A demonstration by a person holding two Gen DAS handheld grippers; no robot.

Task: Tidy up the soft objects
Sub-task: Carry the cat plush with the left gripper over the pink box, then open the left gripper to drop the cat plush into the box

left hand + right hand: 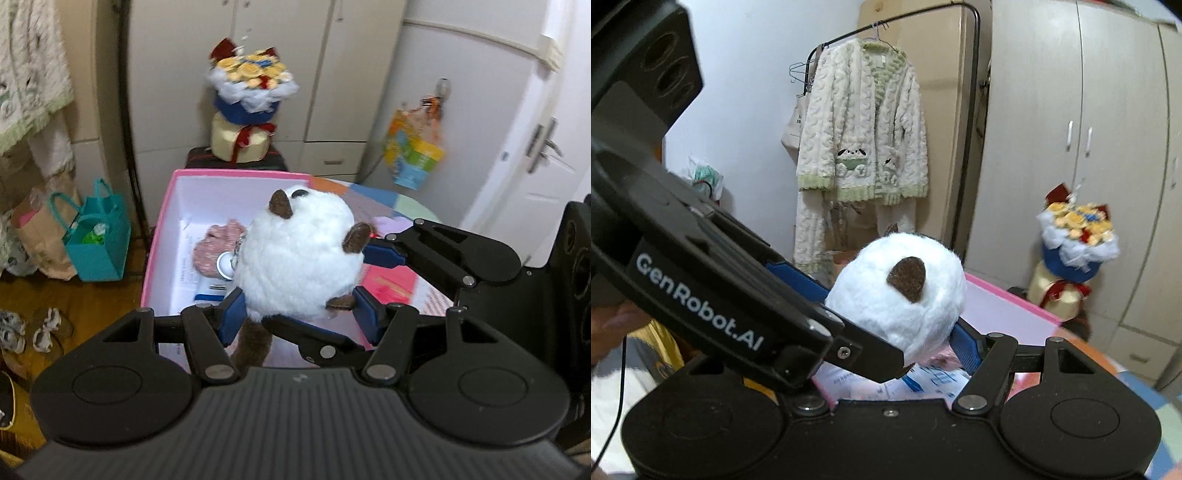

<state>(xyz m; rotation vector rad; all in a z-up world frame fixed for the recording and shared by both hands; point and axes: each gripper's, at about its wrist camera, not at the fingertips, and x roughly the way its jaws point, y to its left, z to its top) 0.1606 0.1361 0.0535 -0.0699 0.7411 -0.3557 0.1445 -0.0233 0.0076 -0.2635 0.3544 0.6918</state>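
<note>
A white plush toy (299, 258) with brown ears and a brown tail is held above the pink box (162, 221). My left gripper (299, 317) is shut on the toy's lower body, blue pads on both sides. My right gripper (354, 277) reaches in from the right and also clamps the toy. In the right wrist view the toy (905, 291) sits between the right gripper's (897, 343) blue pads, with the left gripper's body crossing in front. A pink knitted soft item (218, 247) and papers lie inside the box.
A flower bouquet (247, 99) stands on a dark case behind the box. A teal bag (99, 236) and a paper bag stand on the wooden floor at left. A fluffy robe (860, 136) hangs on a rack. Wardrobes and a white door are at the back and right.
</note>
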